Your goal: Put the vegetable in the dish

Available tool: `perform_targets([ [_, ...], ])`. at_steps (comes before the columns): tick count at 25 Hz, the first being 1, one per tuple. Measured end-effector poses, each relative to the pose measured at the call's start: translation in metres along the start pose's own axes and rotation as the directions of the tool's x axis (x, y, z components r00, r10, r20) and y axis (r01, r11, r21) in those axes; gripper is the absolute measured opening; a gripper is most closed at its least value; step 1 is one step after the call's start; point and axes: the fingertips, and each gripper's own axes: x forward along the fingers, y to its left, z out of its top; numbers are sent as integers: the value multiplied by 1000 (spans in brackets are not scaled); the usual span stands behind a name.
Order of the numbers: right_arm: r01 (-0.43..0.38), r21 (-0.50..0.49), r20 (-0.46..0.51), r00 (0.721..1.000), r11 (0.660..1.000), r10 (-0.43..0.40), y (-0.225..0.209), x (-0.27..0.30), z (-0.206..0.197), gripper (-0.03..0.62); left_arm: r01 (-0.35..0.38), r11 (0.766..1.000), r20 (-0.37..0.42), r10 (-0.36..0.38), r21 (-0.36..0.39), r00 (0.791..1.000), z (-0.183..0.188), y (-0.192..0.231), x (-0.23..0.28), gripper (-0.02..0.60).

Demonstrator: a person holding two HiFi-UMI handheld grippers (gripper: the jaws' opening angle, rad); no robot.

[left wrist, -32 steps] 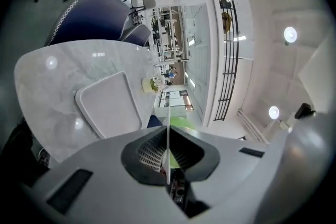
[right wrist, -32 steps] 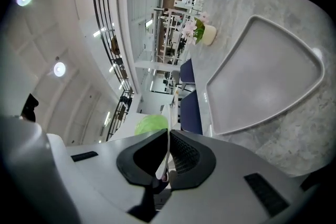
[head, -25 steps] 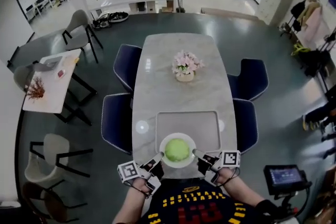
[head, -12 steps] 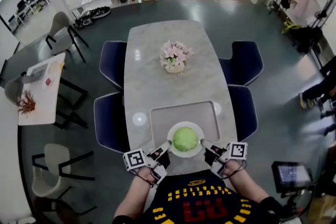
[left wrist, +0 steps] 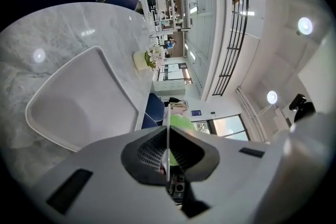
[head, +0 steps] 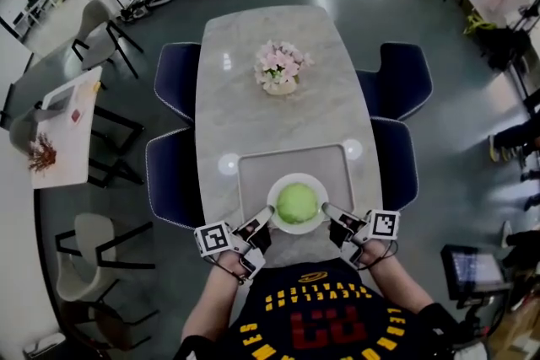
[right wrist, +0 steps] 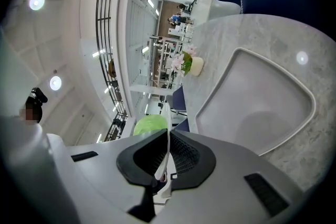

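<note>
Grip on the white dish (head: 297, 231) is two-sided: the left tool (head: 261, 221) pinches its left rim and the right tool (head: 331, 214) its right rim, each clamped tight on the thin edge. The vegetable (head: 297, 202), a round green head, already sits in the dish, which hangs over the near end of the grey tray (head: 253, 173) on the marble bench (head: 253, 97).

The step in hand looks like carrying or setting down the loaded dish. Done well, both sides move level and together, since a tilt could let the vegetable roll off, and the grips loosen only once the dish rests flat.

The head view gives the layout: dish centred between the tools, flowers (head: 278, 67) toward the far end. Only the gripper views show the rim edge-on between the closed jaws, and a soft round shadow on the bare tray, which suggests the dish is held clear of it.
</note>
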Motion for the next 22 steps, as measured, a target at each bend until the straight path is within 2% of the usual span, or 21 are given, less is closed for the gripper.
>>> perform_targets([
  [6,3,-25,-3,1000,1000,-3,-9,9,17,15,-13,1000,-11,13,-10,1000,13,9,15,15],
  [15,8,-4,2,1000,1000,-8,-19,24,34,15,-35,999,-33,35,-18,999,31,24,32,15],
  [22,24,-34,-15,1000,999,-24,-33,34,45,15,-72,997,-50,72,3,996,41,39,41,15],
])
